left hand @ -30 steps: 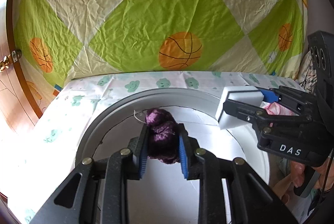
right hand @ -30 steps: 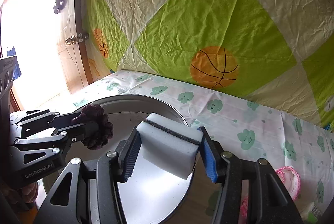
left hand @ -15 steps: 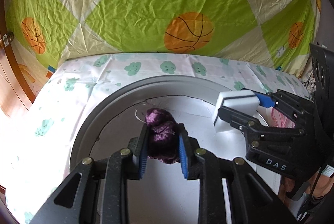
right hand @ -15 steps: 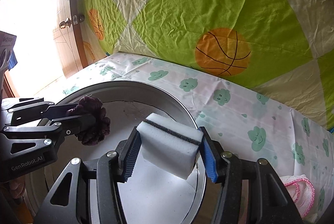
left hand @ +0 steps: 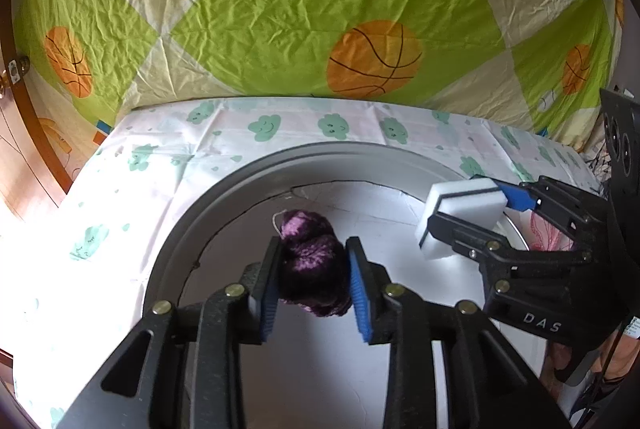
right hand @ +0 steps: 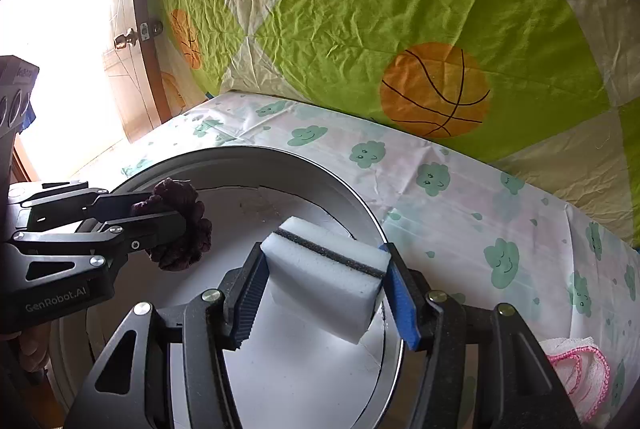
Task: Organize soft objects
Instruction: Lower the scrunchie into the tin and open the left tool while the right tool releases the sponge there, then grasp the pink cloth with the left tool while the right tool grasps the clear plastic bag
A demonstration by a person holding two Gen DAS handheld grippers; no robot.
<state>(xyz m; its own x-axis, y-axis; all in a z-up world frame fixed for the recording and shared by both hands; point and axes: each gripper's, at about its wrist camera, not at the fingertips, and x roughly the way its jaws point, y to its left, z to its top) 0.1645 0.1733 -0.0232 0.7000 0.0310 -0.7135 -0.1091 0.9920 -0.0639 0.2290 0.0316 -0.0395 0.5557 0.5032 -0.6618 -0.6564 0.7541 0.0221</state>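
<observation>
Left gripper (left hand: pixel 312 271) pinches a purple yarn pom-pom (left hand: pixel 314 265) between its blue pads; jaws closed onto it, yarn bulging above and below the pads. It hangs over the white interior of the round metal basin (left hand: pixel 224 197), toward the basin's left half, not touching the floor as far as I can tell. The right wrist view shows the same: the left gripper (right hand: pixel 160 219) comes in from the left edge with the pom-pom (right hand: pixel 180 229) above the basin's near-left part.

Right gripper (right hand: pixel 324 285) clamps a white sponge with a dark middle stripe (right hand: pixel 326 271), held tilted, fingers pressing on its two short ends. The sponge sits above the basin (right hand: pixel 352 197), inside the right rim. In the left wrist view the right gripper (left hand: pixel 472 217) holds the sponge (left hand: pixel 460 209) over the basin's right edge, well apart from the pom-pom.

The basin rests on a cloud-print sheet (right hand: pixel 460 197). A pink-trimmed white cloth (right hand: pixel 576 369) lies on the sheet near its right edge, outside the basin. A basketball-print cloth (left hand: pixel 320 9) hangs behind the far edge.
</observation>
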